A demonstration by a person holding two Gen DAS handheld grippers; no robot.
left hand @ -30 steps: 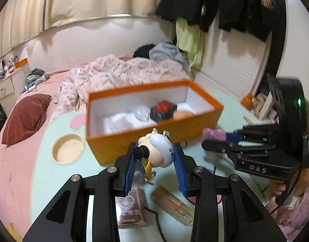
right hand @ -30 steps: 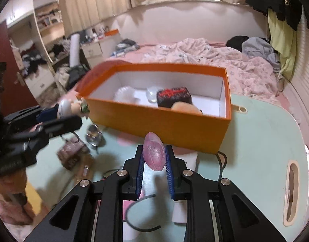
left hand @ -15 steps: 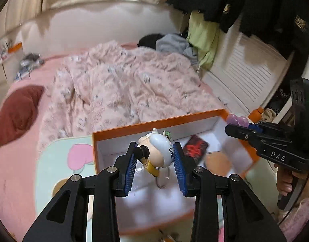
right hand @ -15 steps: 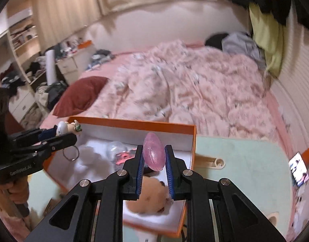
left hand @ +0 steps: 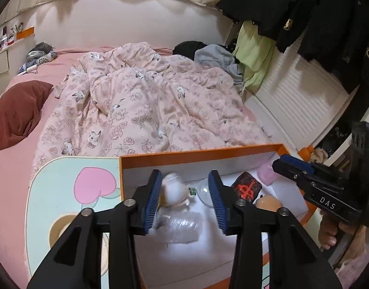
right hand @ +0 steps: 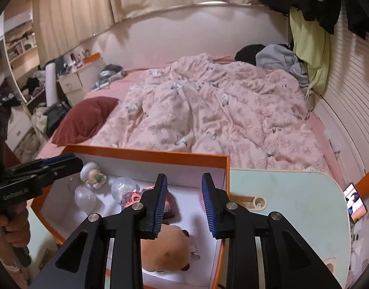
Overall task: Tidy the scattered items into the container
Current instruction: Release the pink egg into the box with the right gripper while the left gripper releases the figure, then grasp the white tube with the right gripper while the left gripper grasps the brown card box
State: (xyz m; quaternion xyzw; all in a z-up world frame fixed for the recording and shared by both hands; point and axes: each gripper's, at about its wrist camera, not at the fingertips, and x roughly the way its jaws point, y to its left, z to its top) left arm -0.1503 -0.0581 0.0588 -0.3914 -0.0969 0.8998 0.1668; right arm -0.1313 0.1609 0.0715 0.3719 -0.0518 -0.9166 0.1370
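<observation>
the left gripper (left hand: 185, 198) is opening over the orange box (left hand: 199, 153), its pads clear of the blurred white figurine (left hand: 173, 190) between them. the right gripper (right hand: 183, 203) is also opening with nothing pinched, and the pink egg-shaped toy (left hand: 267, 174) sits by the box's far wall. the box rests on the pale green surface (right hand: 288, 197) at the foot of the bed (right hand: 208, 110).

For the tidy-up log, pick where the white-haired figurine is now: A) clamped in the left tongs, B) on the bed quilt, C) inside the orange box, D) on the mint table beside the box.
C: the white-haired figurine lies inside the orange box, free of the left tongs, whose jaws are opening.
</observation>
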